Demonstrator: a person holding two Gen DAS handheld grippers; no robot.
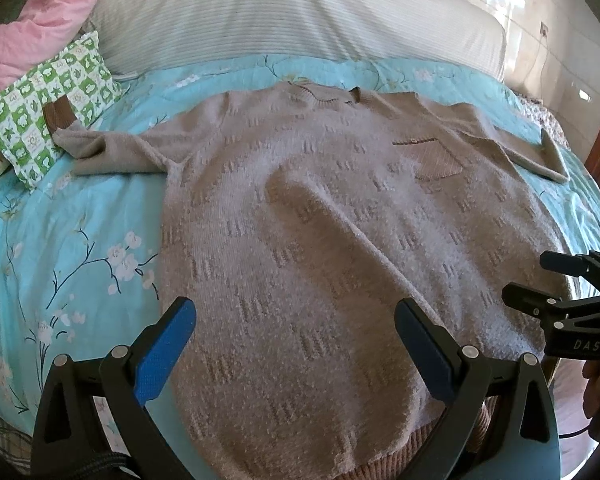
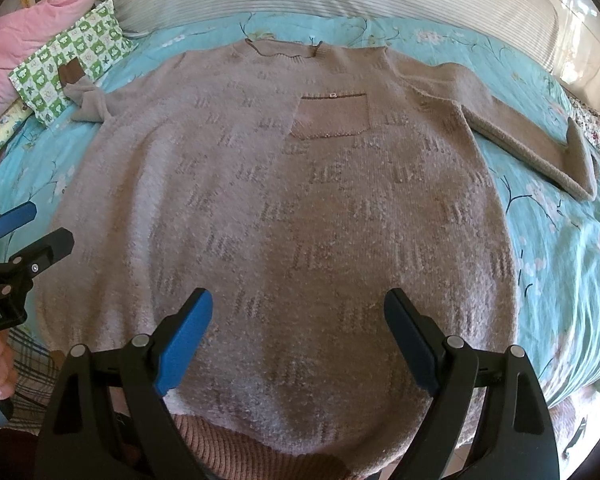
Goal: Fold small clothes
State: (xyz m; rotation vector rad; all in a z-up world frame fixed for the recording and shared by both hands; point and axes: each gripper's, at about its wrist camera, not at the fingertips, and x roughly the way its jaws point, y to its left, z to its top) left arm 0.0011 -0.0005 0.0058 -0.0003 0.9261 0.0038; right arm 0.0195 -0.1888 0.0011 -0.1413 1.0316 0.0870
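**Sweater spread flat on a bed, both grippers open above its hem**

Sweater (image 1: 320,216), a fuzzy beige knit with rows of short darker dashes, lies face up and spread flat on a turquoise floral bedspread (image 1: 60,240). Its neckline points toward the far side of the bed, where a white striped pillow (image 1: 280,12) runs across. A small chest pocket (image 2: 332,114) with a dark brown top edge sits below the collar. One sleeve stretches out to the left, its brown ribbed cuff (image 1: 58,118) resting on a green-and-white patterned cushion (image 1: 48,108). The other sleeve (image 2: 520,136) reaches right and bends at the end. A pink quilt (image 1: 40,12) is bunched in the far left corner.

The left gripper (image 1: 296,344) hovers above the near part of the sweater, its blue-padded fingers (image 1: 164,352) spread wide with nothing between them. The right gripper (image 2: 298,338) hangs over the same lower area beside it, equally wide apart and holding nothing. The ribbed hem (image 2: 236,440) lies closest to both cameras.
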